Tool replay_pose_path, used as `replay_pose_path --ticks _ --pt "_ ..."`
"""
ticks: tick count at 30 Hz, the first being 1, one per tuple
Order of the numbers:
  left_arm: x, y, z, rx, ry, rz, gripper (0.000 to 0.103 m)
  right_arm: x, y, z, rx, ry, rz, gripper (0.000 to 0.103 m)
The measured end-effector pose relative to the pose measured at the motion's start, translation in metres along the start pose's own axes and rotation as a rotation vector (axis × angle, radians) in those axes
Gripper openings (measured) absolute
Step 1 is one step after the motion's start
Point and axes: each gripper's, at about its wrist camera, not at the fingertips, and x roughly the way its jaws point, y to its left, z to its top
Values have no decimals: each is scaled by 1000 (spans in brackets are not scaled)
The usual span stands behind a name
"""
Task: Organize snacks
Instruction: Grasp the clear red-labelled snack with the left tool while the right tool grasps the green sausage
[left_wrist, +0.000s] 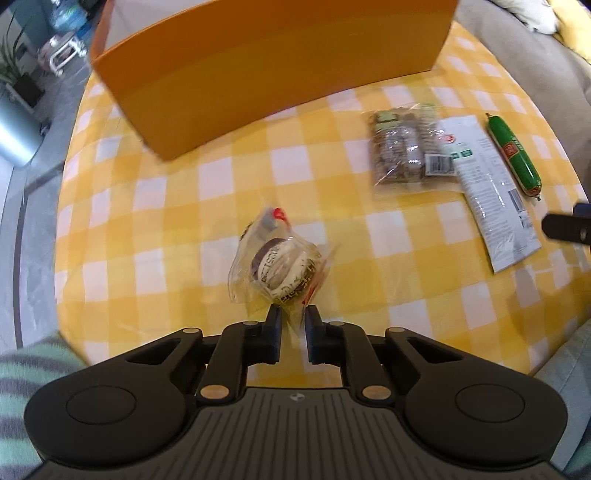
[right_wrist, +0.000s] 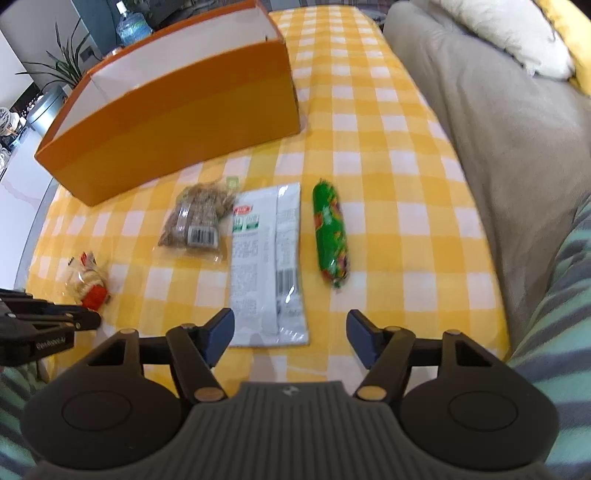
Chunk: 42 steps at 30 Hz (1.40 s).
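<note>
My left gripper (left_wrist: 293, 314) is shut on the wrapper edge of a clear-wrapped round pastry (left_wrist: 284, 267), which hangs just above the yellow checked tablecloth (left_wrist: 177, 236). The pastry also shows in the right wrist view (right_wrist: 86, 282), next to the left gripper (right_wrist: 79, 320). My right gripper (right_wrist: 290, 326) is open and empty over the near end of a white flat packet (right_wrist: 266, 262). A brown grain bar pack (right_wrist: 195, 221) lies left of the packet and a green sausage (right_wrist: 330, 238) right of it. An orange open box (right_wrist: 177, 110) stands behind them.
A beige sofa (right_wrist: 498, 140) with a white cushion (right_wrist: 509, 33) runs along the table's right edge. Beyond the box are a water bottle (right_wrist: 133, 25), a potted plant (right_wrist: 66, 66) and a grey bin (left_wrist: 16, 136). My striped sleeves flank both grippers.
</note>
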Motion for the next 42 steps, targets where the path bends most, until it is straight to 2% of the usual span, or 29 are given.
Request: replay_pose_path --ticks 4,8,11,13,15,19,23,25,29,32,36,40,42 --pt "-1 -5 6 14 -41 -78 13 -1 -2 9 -41 -50 -47 61" --pt "1 -7 13 33 -68 -89 18 7 -5 19 -88 -78 -79 59" --pt "-1 -6 14 36 -84 -89 36 19 -5 25 -112 -67 -87 54" --pt "-6 -3 12 34 -115 -85 55 26 -5 28 -122 -61 -93 51" --pt "-14 -2 12 33 -155 -83 62 32 -6 31 -126 -57 -96 51" --pt "-20 2 18 34 -217 -71 67 39 -7 35 -127 -63 -102 51" --pt "-8 0 23 50 -194 -31 67 45 -10 38 -119 -62 -98 51" --pt "-3 2 26 20 -180 -58 67 49 -11 38 -114 -57 -99 51" --pt "2 1 30 16 -191 -35 67 53 -14 38 -101 -61 -89 50" --pt "7 0 33 5 -174 -45 66 56 -15 38 -93 -66 -83 47" --pt "12 -2 34 5 -172 -29 57 59 -14 38 -90 -79 -78 46" --pt "15 -3 33 4 -180 -36 52 59 -14 37 -77 -90 -69 44" --pt "14 -3 33 3 -185 -39 51 60 -14 37 -67 -93 -58 35"
